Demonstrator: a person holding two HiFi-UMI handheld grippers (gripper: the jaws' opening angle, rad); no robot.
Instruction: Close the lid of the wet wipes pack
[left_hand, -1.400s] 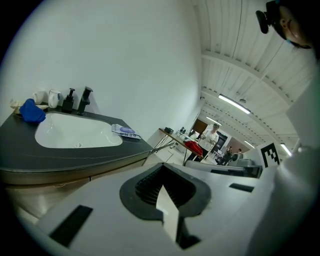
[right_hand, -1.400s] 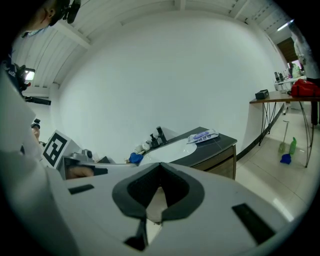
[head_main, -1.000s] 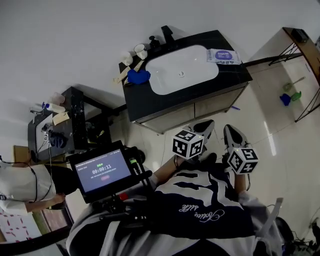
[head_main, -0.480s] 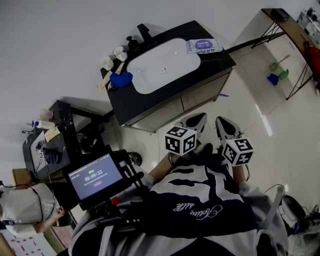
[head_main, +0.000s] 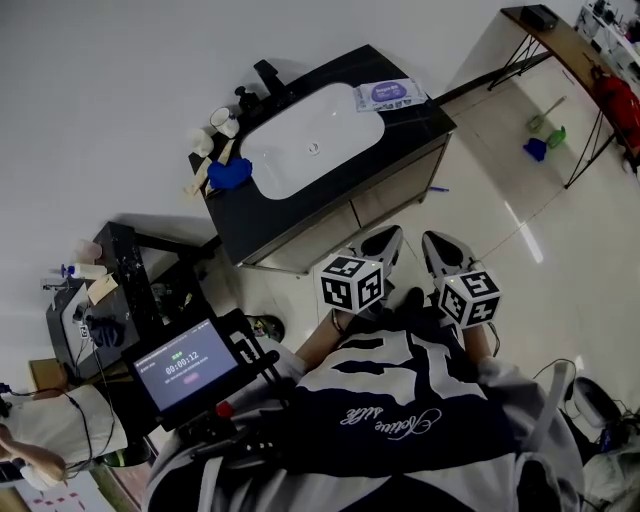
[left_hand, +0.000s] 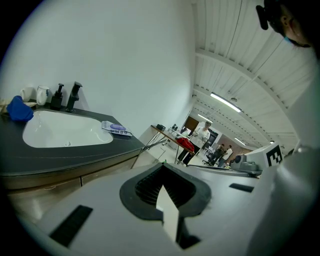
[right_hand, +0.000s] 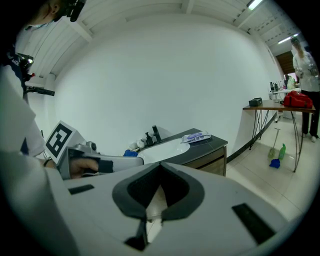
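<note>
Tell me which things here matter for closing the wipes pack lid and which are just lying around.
For the job:
- wet wipes pack, on the counter beside the sink
- left gripper and right gripper, both shut, empty and well short of the counter

Just lying about:
- blue cloth
- cups
- tap

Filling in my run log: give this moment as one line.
phase: pre-contact | wet wipes pack: on counter beside sink, lid unreadable | left gripper: shut, empty, far from pack | right gripper: same
</note>
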